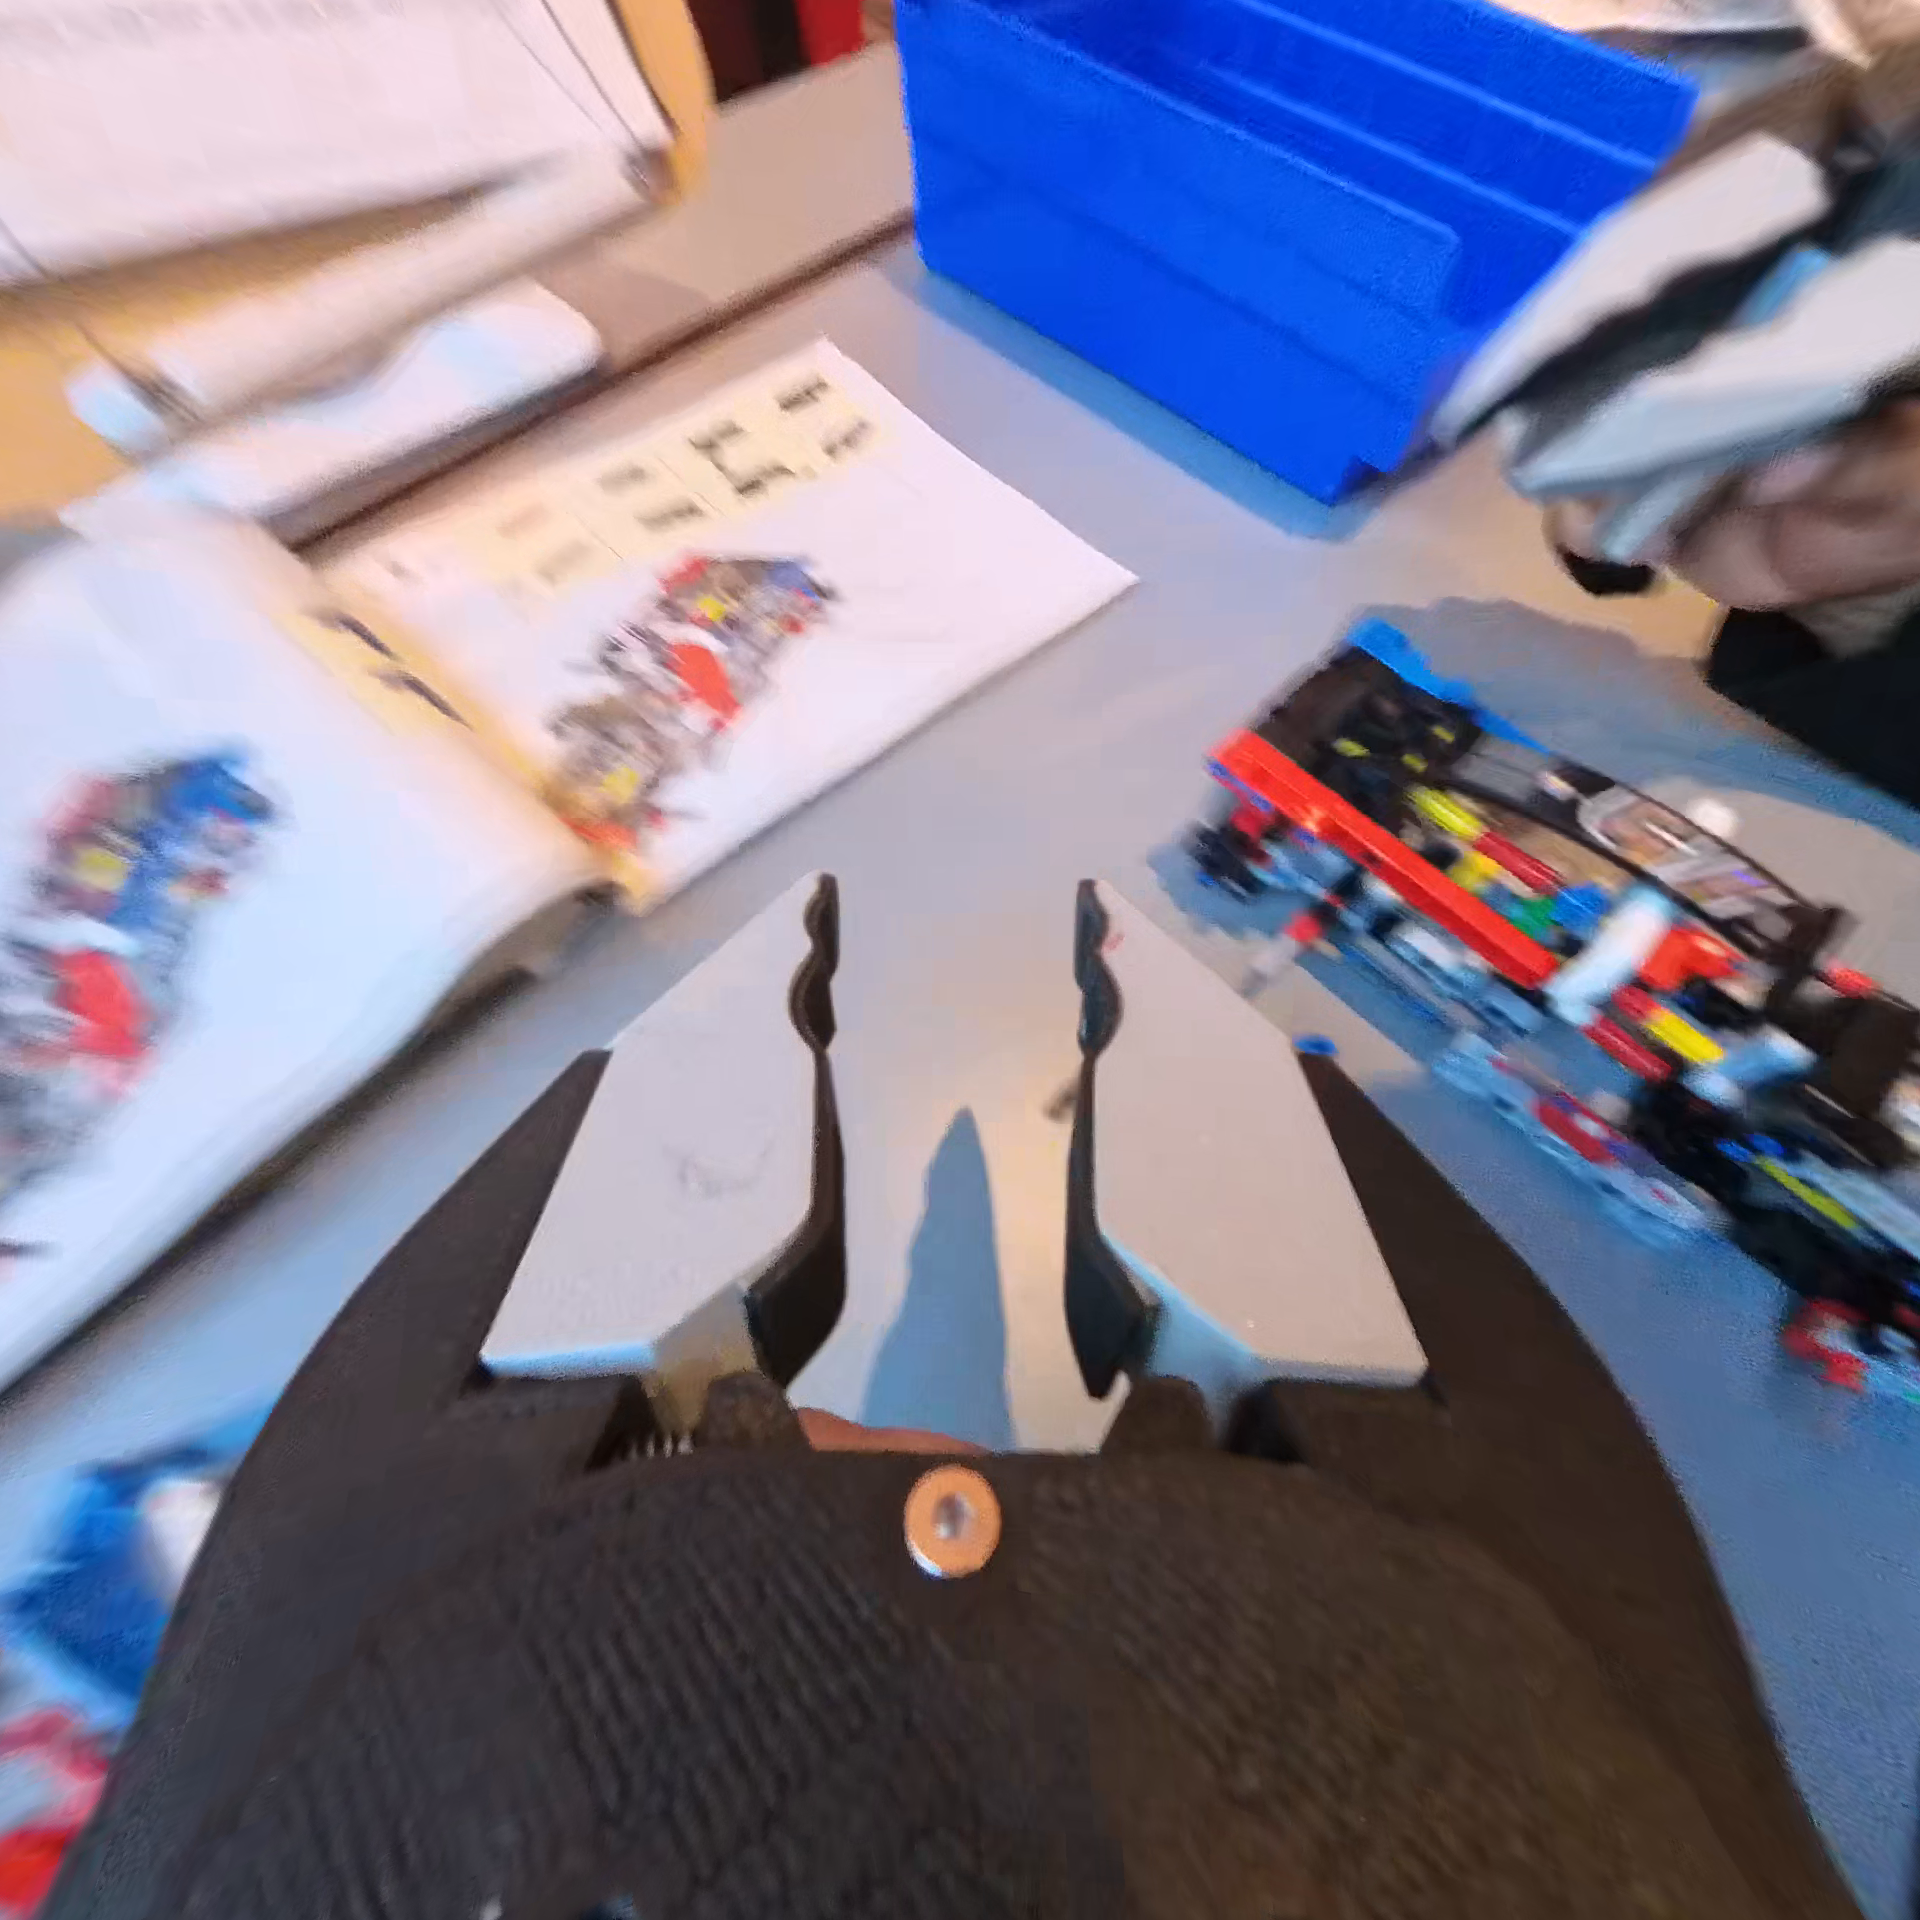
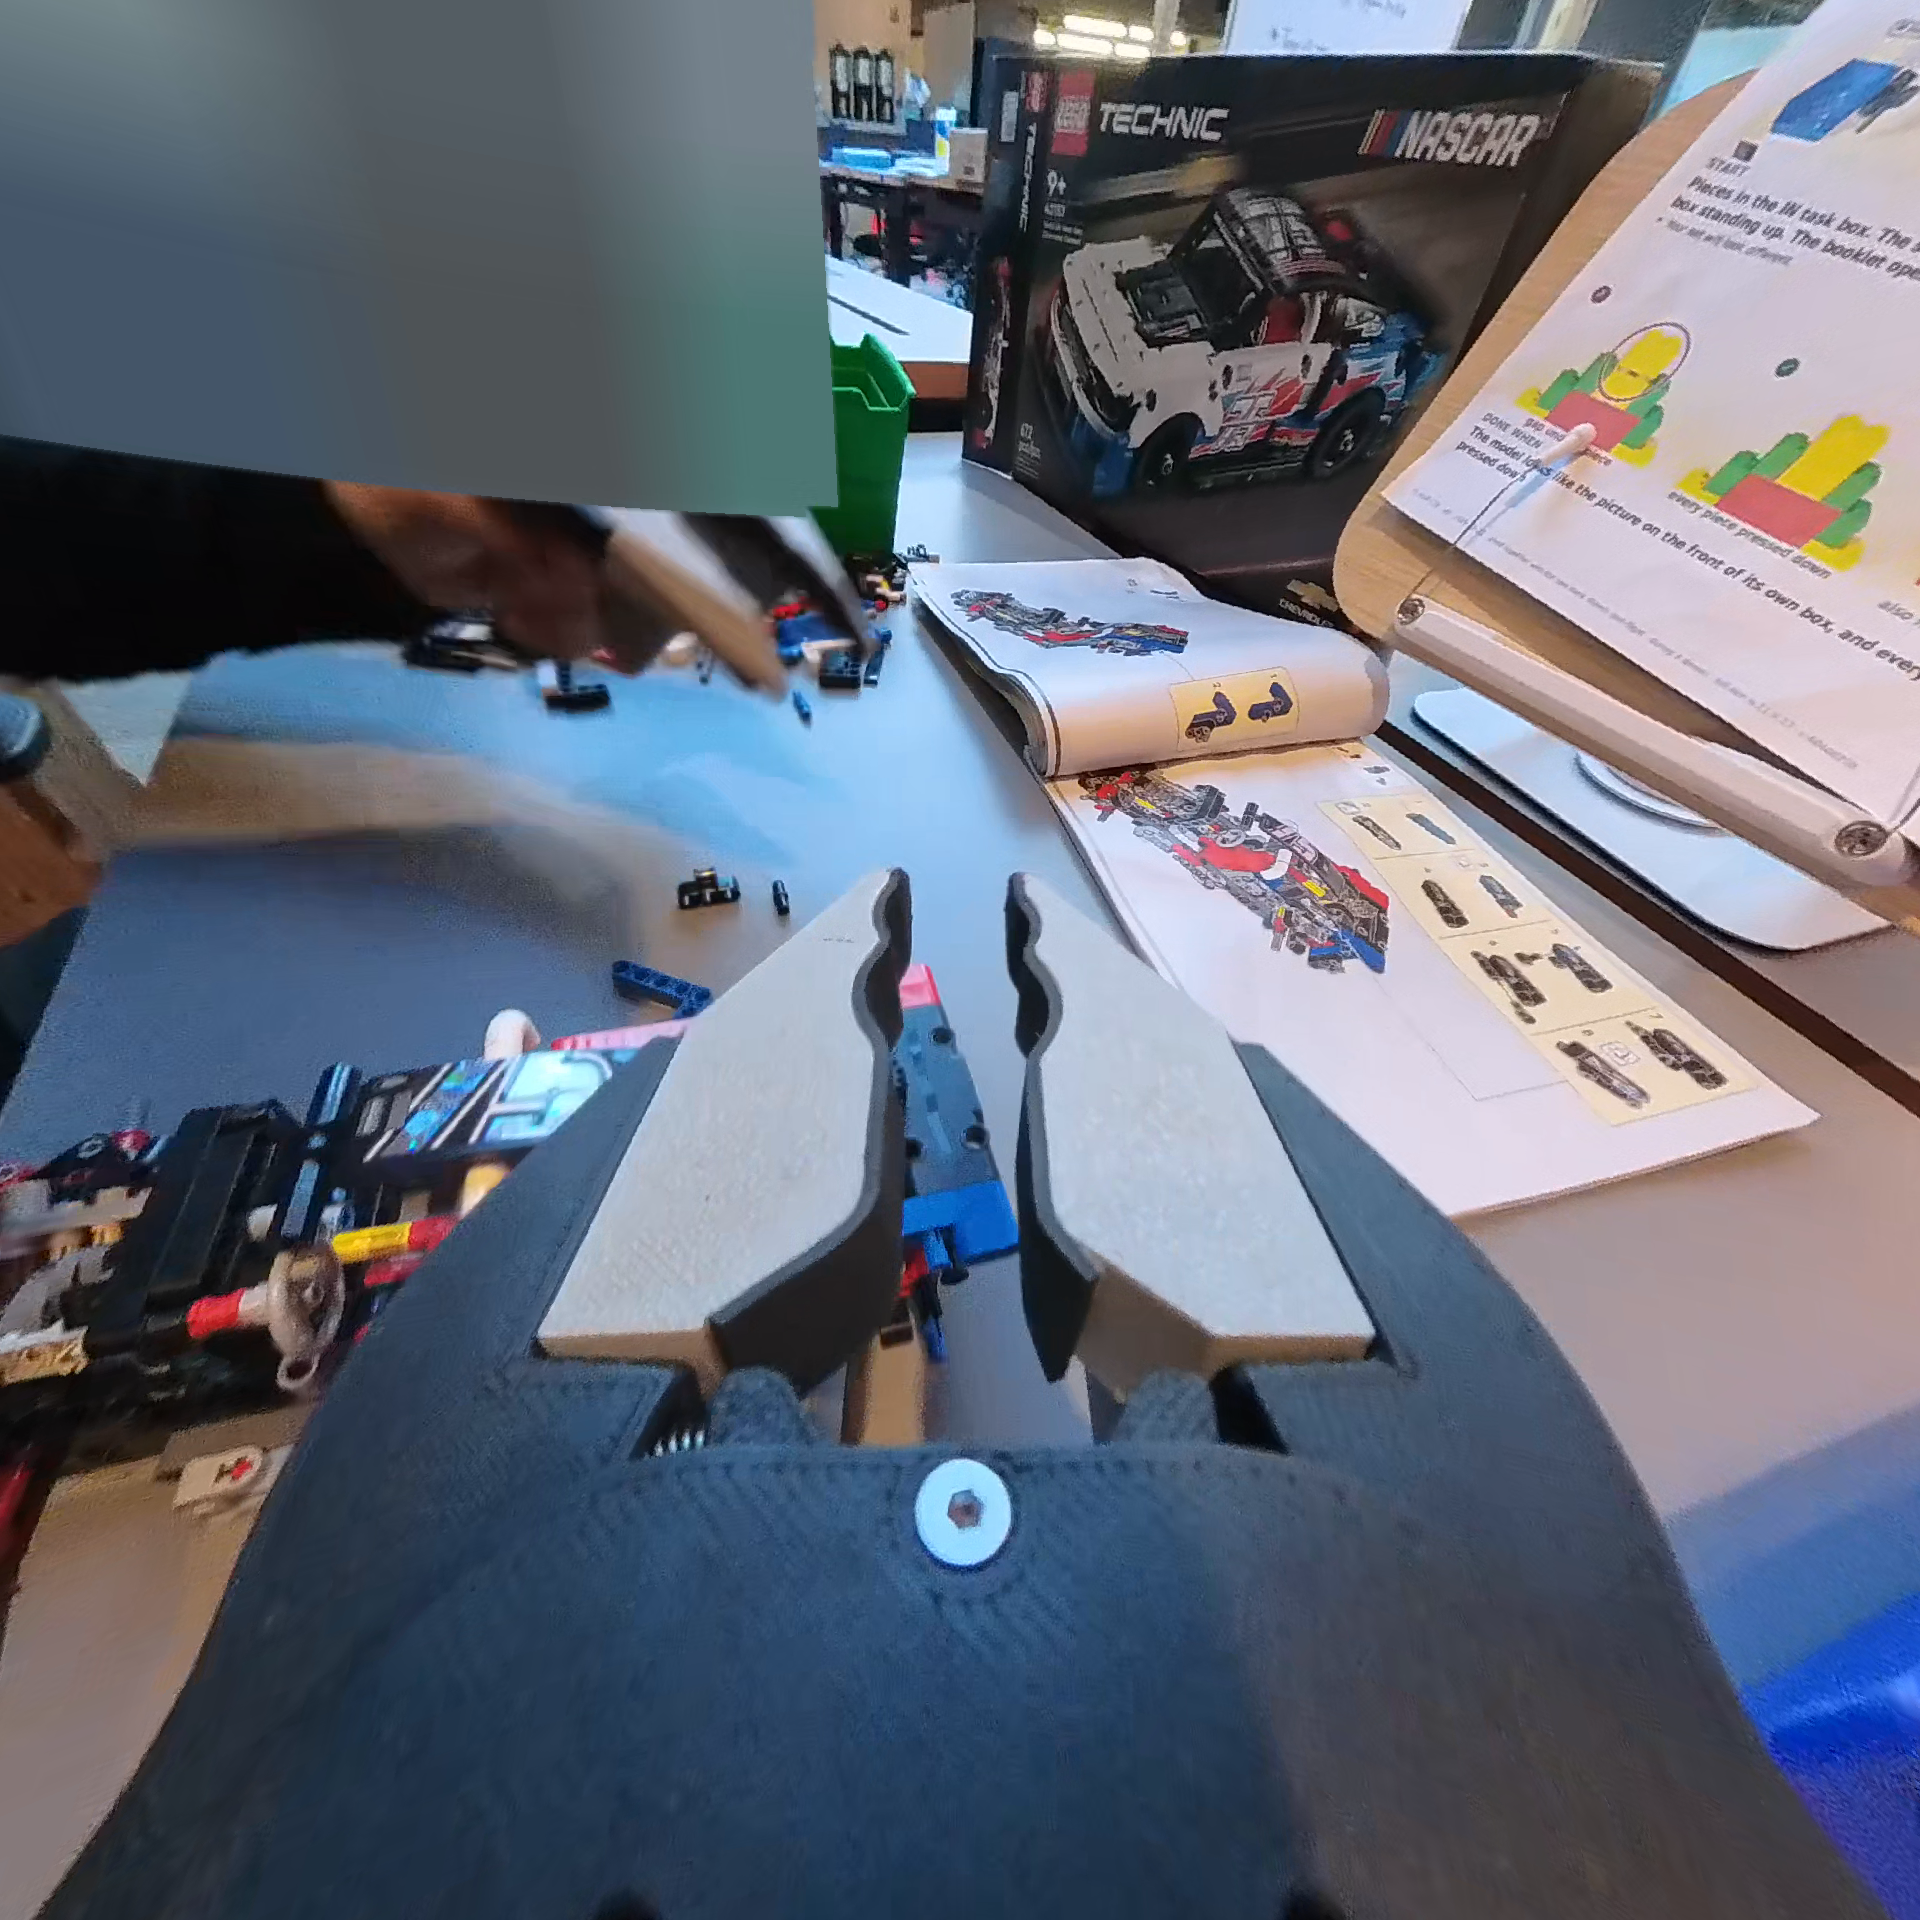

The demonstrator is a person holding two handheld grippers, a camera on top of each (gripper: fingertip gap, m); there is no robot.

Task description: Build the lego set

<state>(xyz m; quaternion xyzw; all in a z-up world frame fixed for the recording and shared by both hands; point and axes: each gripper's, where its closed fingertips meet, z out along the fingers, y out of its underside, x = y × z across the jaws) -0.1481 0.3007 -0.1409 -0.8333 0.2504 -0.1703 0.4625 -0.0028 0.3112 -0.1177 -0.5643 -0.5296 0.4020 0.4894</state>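
Note:
The partly built lego car [image 1: 1558,987] lies on the grey table to the right of my left gripper [image 1: 956,914], which is open and empty above bare table. This view is blurred by motion. In the right wrist view the model [image 2: 312,1195] lies at the lower left, and its blue and black end [image 2: 951,1143] shows through the gap of my right gripper [image 2: 958,914]. That gripper is open with a narrow gap and holds nothing. The other gripper [image 2: 707,603] shows far off, blurred, over loose pieces. The right gripper [image 1: 1714,364] also shows in the left wrist view, in a hand.
An open instruction booklet [image 2: 1351,935] lies right of the model, also seen in the left wrist view [image 1: 623,623]. A blue bin [image 1: 1247,260], a green bin [image 2: 868,436], the set's box [image 2: 1247,312] and a sheet on a stand [image 2: 1714,364] stand behind. Loose pieces [image 2: 710,890] and a blue beam [image 2: 660,985] lie on the table. Tip to tip, the grippers are about 15 cm apart.

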